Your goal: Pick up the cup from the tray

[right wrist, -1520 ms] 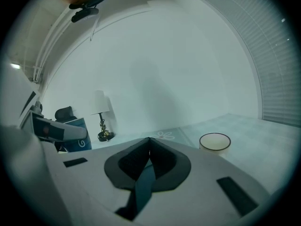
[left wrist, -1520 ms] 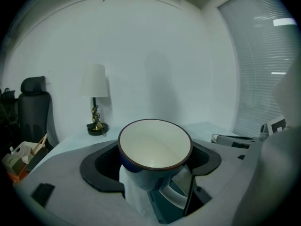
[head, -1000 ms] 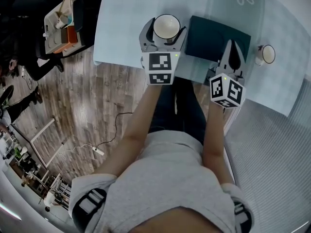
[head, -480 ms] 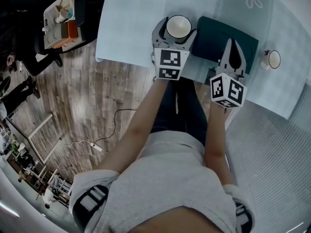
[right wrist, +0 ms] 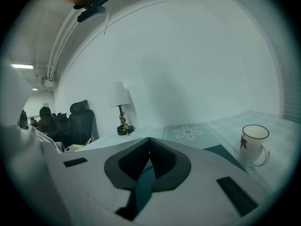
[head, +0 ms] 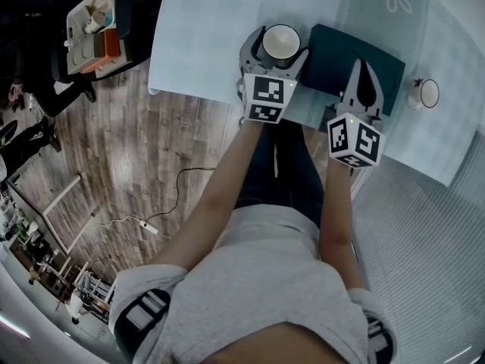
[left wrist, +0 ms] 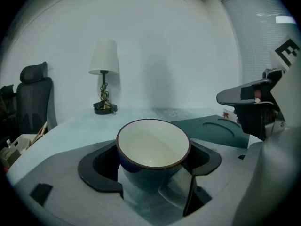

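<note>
The left gripper [head: 277, 46] is grasping the blue cup [head: 281, 39] just left of the dark tray [head: 330, 51]; the right gripper [head: 362, 64] is hovering clenched, empty, over the tray.

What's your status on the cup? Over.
Left gripper shut on cup, beside tray. Right gripper shut, empty, over tray. White mug off to right, not blocking.
</note>
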The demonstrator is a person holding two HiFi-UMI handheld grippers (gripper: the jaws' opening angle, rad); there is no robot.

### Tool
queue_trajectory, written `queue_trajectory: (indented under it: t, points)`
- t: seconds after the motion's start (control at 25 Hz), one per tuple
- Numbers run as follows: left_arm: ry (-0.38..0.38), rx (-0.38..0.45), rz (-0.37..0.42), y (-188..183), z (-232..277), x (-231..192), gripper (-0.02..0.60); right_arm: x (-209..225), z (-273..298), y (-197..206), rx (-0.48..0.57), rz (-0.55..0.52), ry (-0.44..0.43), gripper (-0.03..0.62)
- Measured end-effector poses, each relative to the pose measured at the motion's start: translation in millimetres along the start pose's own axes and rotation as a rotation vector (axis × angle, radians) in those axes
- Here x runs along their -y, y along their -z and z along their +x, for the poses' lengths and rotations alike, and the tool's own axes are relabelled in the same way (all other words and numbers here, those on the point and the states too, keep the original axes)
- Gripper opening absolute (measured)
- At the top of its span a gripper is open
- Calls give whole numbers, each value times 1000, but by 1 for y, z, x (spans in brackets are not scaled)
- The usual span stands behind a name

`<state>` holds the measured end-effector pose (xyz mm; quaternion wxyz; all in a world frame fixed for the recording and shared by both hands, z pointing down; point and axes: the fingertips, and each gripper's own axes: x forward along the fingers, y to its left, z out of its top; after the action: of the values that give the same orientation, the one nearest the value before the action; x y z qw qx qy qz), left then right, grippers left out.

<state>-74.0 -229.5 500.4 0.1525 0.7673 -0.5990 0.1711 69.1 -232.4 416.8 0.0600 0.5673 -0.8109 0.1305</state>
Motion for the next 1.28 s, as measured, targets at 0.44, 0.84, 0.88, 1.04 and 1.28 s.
queue_trajectory:
  t: [0.44,0.84,0.88,1.04,1.28]
  points:
    - [-22,38,14,-15,-17,-2,407,-11,0,-2,7,-4,-20,8]
    - [-49,157,38,-68,-54,-3,402,-25,-5,-18,38,-4,-42,8]
    - [-50,175,40,-76,-58,-2,370,-26,-7,-22,43,-3,-40,8]
    - [-96,257,31,-109,-72,-1,48,-28,-11,-36,67,-8,-35,7]
    - [-72,252,16,-125,-66,22,8,-25,-18,-49,87,-14,-22,7]
